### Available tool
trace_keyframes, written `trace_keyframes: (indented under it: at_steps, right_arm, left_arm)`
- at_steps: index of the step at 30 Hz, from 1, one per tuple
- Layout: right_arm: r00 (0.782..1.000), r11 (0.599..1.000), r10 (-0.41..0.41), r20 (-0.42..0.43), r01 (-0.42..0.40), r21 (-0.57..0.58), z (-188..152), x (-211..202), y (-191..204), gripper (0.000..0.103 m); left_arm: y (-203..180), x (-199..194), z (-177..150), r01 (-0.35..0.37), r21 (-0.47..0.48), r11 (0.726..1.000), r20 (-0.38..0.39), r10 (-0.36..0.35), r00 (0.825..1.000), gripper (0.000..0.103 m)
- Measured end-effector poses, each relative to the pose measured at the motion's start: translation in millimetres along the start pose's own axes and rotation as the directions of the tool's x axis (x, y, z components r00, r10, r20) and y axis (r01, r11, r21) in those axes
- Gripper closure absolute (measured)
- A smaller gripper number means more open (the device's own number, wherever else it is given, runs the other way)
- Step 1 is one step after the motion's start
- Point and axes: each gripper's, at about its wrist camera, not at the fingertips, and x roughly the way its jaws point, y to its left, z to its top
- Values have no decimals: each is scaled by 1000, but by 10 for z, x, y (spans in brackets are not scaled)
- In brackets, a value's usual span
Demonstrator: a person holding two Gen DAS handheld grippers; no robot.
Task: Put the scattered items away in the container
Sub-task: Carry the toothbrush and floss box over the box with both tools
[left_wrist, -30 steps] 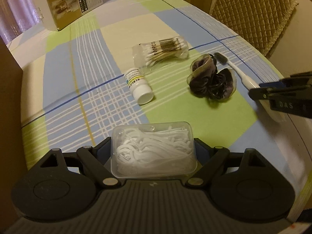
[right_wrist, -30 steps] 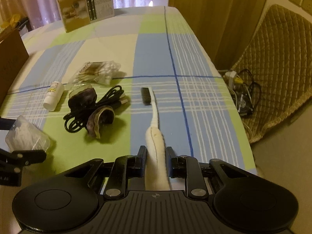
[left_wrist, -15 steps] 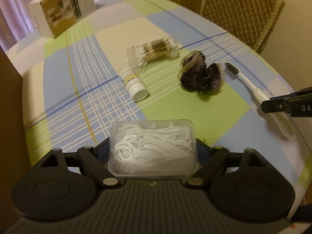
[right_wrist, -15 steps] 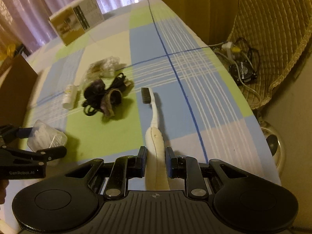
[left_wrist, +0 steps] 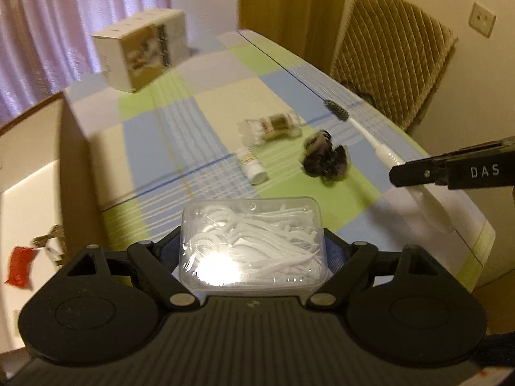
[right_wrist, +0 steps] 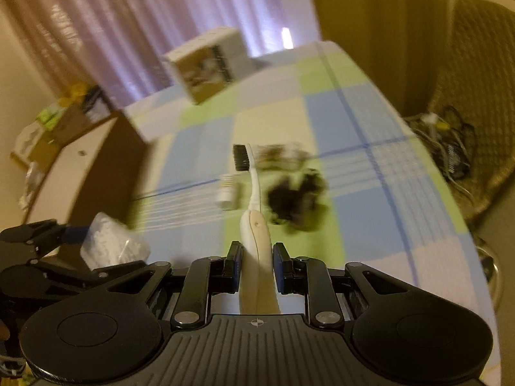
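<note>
At the bottom centre of the left wrist view, the left claw point(left_wrist: 252, 251) clamped a clear box of floss picks point(left_wrist: 252, 244) by its sides, lid up, probably so nothing spilled. Low in the right wrist view, the right claw point(right_wrist: 257, 262) pinched a white toothbrush point(right_wrist: 254, 199) by its thick handle, bristles pointing away. On the checked worktop point(left_wrist: 180, 148) lay a small pill bottle point(left_wrist: 252, 169), a cotton swab pack point(left_wrist: 273, 125) and a dark scrunchie with cable point(left_wrist: 325, 159). A cardboard container point(left_wrist: 38, 173) stood at the left edge. Compared with half a second earlier, both claws had risen with their loads and tilted leftward, apparently toward that box.
</note>
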Motion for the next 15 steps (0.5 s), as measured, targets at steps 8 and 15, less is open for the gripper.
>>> trace_keyframes:
  at_steps: [8,15]
  right_arm:
    - [991,988,128,-24,-130,-84,4,12,644,86]
    - [971,961,237,-39,-240,-135,33,129,1225,86]
  left_arm:
    - [426,-560,-173,-56,-87,995,52,61,997,20]
    - [823,-914,-369,-109,-143,984,72,120,990,20]
